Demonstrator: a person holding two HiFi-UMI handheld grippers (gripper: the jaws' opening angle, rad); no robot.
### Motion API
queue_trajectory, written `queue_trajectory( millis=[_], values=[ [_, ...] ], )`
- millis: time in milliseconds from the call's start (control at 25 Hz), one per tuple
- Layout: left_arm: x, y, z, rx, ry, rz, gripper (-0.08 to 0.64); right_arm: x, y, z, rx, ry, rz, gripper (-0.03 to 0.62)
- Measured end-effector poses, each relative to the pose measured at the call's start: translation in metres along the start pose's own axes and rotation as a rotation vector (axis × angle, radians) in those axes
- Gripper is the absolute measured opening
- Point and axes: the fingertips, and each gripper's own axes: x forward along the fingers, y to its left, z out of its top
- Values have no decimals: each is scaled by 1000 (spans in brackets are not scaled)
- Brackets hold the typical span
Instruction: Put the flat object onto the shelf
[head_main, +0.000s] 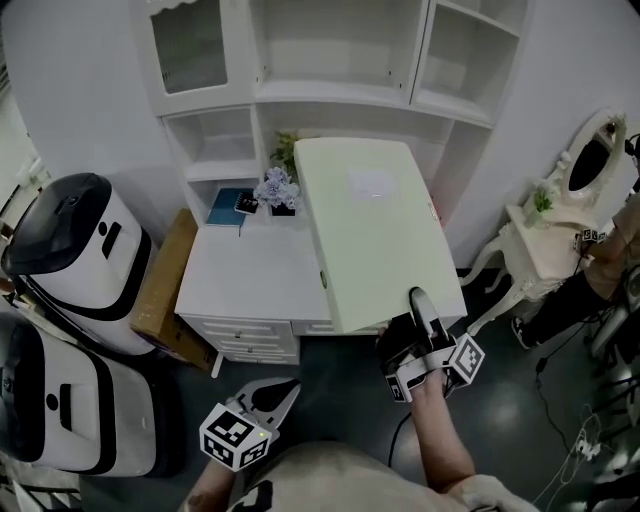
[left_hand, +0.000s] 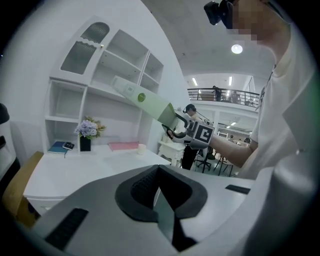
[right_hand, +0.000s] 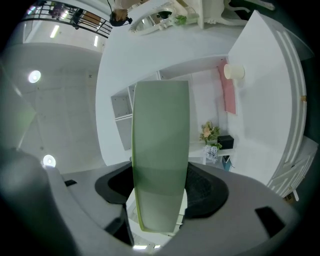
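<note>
Right gripper (head_main: 418, 300) is clamped on the near edge of the pale green board (head_main: 370, 230), holding it tilted above the white desk (head_main: 245, 275), far edge up by the shelf unit (head_main: 330, 95). From the head view the board hides the desk beneath it; the left gripper view catches a pink pad (left_hand: 123, 146) and small cup (left_hand: 142, 148) there. Left gripper (head_main: 272, 398) sits low, jaws together, empty.
</note>
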Motion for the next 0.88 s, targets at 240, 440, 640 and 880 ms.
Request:
queue_trajectory(
  millis=[240,440,640,880],
  values=[
    [4,37,16,16,-15,-65,14,26,1,-1,-31,-47,3,298],
    [6,59,24,28,-21,-101,14,48,3,-4,-55,-64,19,298],
    [4,81,29,33,-30,-121,14,76,8,-6,-72,-80,41,298],
    [1,104,35,33,-44,-132,14,109,16,4,-114,-120,56,296]
  ],
)
